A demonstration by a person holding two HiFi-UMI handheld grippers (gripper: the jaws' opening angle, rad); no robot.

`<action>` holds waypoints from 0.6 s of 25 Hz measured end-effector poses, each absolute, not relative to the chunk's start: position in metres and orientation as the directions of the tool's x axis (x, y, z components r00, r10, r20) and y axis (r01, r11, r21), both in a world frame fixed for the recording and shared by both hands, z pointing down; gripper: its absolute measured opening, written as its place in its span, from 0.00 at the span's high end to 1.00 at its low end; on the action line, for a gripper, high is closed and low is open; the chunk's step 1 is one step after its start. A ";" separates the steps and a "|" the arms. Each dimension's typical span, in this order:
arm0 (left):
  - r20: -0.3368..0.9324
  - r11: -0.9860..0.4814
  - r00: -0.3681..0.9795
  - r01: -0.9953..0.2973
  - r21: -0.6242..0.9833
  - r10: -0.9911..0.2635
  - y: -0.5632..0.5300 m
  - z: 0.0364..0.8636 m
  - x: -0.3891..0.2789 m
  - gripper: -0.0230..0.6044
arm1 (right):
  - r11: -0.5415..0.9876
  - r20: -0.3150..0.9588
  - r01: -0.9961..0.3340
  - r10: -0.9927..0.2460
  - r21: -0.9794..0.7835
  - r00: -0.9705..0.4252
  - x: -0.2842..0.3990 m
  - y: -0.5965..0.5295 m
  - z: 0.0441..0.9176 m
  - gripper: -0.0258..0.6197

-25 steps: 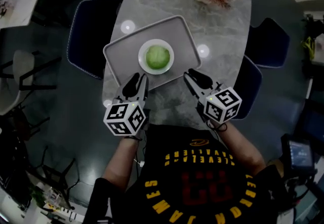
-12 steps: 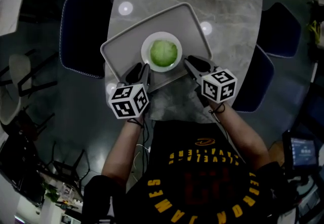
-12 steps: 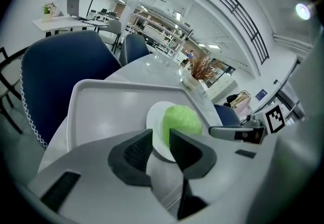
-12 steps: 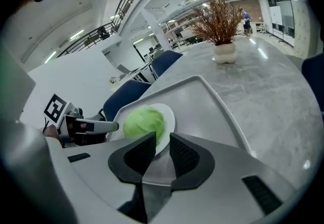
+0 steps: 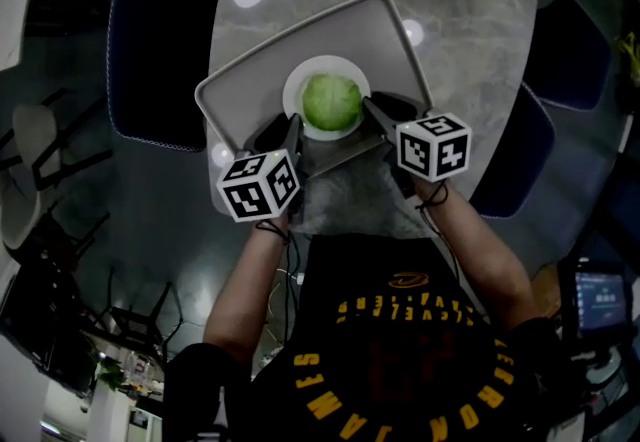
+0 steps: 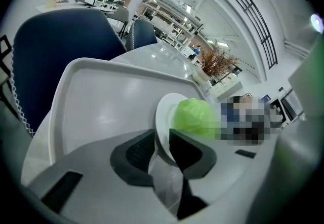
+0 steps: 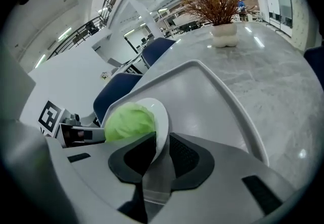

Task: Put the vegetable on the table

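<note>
Left gripper (image 5: 281, 132) and right gripper (image 5: 385, 113) now astride plate (image 5: 294, 90) rim.

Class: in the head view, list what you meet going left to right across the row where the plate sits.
Left blue chair → tray left rim → left gripper on the plate rim → cabbage → right gripper on the opposite rim → bare marble table → right blue chair.

The left tool (image 6: 162, 140) and right tool (image 7: 161, 149) clamp the plate (image 5: 298, 85) rim.
</note>
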State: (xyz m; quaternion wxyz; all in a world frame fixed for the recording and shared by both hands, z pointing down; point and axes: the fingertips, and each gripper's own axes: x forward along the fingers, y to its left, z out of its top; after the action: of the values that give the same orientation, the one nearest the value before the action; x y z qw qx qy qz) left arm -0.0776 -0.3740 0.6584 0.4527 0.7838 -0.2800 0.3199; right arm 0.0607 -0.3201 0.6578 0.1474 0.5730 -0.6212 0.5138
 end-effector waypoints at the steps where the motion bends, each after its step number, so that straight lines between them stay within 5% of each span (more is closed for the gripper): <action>1: 0.757 -0.432 0.638 -0.729 0.532 -0.145 -0.374 0.659 -0.078 0.82 | -0.188 0.784 -0.867 -0.544 -0.462 -0.299 0.060 -0.320 0.659 0.82; 15: 0.751 -0.329 0.654 -0.732 0.596 -0.095 -0.374 0.665 -0.078 0.87 | -0.276 0.769 -0.771 -0.506 -0.574 -0.391 0.055 -0.320 0.667 0.88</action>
State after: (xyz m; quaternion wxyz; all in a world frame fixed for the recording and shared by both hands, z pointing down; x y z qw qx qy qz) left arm -0.0785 -0.3740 0.6649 0.5099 0.7529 -0.2746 0.3127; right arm 0.0553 -0.3199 0.6672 0.1128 0.5400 -0.5911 0.5885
